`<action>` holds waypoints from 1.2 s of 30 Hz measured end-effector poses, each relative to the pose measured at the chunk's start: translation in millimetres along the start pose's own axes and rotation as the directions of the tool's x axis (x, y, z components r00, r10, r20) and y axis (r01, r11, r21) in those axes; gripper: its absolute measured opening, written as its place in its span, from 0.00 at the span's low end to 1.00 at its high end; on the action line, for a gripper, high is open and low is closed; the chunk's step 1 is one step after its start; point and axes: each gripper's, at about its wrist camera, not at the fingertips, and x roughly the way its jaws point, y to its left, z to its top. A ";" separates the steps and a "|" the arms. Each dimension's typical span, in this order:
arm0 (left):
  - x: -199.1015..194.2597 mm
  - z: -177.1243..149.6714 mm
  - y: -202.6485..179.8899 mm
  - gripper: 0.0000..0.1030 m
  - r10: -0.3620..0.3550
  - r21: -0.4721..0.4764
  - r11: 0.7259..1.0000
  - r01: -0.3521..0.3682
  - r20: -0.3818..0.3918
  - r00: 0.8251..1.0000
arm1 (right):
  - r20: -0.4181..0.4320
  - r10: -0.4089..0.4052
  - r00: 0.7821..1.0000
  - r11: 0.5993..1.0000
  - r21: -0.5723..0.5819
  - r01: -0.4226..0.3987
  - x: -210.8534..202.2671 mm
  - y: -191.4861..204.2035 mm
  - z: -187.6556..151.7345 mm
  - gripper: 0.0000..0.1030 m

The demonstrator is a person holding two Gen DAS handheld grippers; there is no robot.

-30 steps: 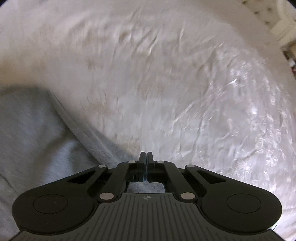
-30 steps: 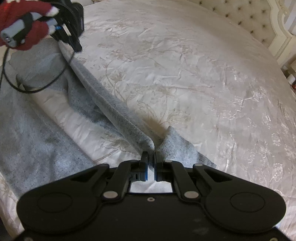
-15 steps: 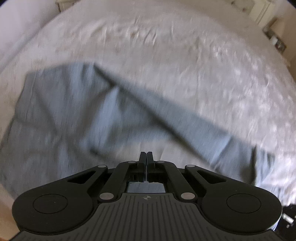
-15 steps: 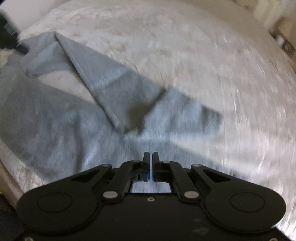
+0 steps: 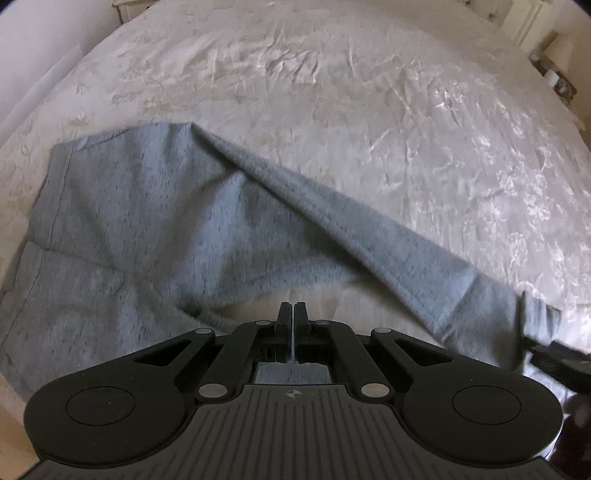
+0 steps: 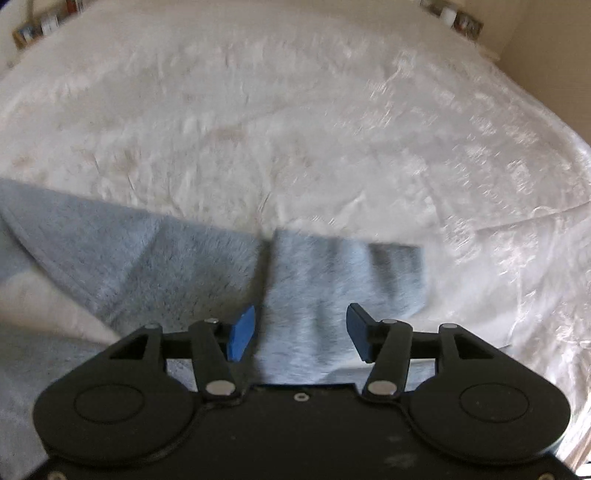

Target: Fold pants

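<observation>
Grey sweatpants (image 5: 155,221) lie on a cream bedspread (image 5: 332,74). In the left wrist view the waist part is at the left and one leg (image 5: 388,251) runs diagonally to the lower right. My left gripper (image 5: 293,314) is shut with nothing between its fingers, above the bedspread just below the pants. In the right wrist view the leg end (image 6: 332,280) lies flat below my right gripper (image 6: 301,328), which is open and holds nothing, with its blue pads (image 6: 242,332) apart. The right gripper's edge shows in the left wrist view (image 5: 561,358).
The cream embroidered bedspread (image 6: 295,110) fills both views. Small items stand on furniture beyond the bed at the far corners (image 6: 454,18) (image 5: 557,81). The bed's edge falls away at the right (image 6: 554,221).
My right gripper has opened and let go of the pant leg, which now lies flat. My left gripper has pulled back from the cloth and up, so the whole pants show.
</observation>
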 end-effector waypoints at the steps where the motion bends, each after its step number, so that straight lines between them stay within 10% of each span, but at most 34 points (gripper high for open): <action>1: 1.4 3.3 1.3 0.02 -0.001 -0.005 1.000 0.001 0.000 1.000 | -0.015 -0.016 1.000 1.000 -0.004 0.016 4.0 3.7 -2.4 0.51; 2: 3.3 6.5 2.8 0.02 -0.006 -0.012 1.000 0.006 -0.002 1.000 | -0.029 -0.039 0.999 0.999 -0.013 0.038 6.7 5.7 -5.1 0.47; 4: 7.0 15.4 7.6 0.02 -0.020 -0.033 0.999 0.019 -0.003 1.000 | -0.057 -0.071 0.996 0.997 -0.003 0.071 8.4 1.5 -11.6 0.04; 19: 69.5 109.2 25.5 0.06 -0.170 -0.166 0.973 0.158 -0.056 0.984 | 0.103 -0.048 0.994 0.958 0.285 0.017 -66.6 -80.4 -14.5 0.04; 36: 124.3 112.0 25.0 0.03 -0.210 -0.253 0.955 0.155 -0.207 0.955 | 0.103 -0.030 0.994 0.943 0.333 -0.006 -79.4 -76.8 -27.8 0.04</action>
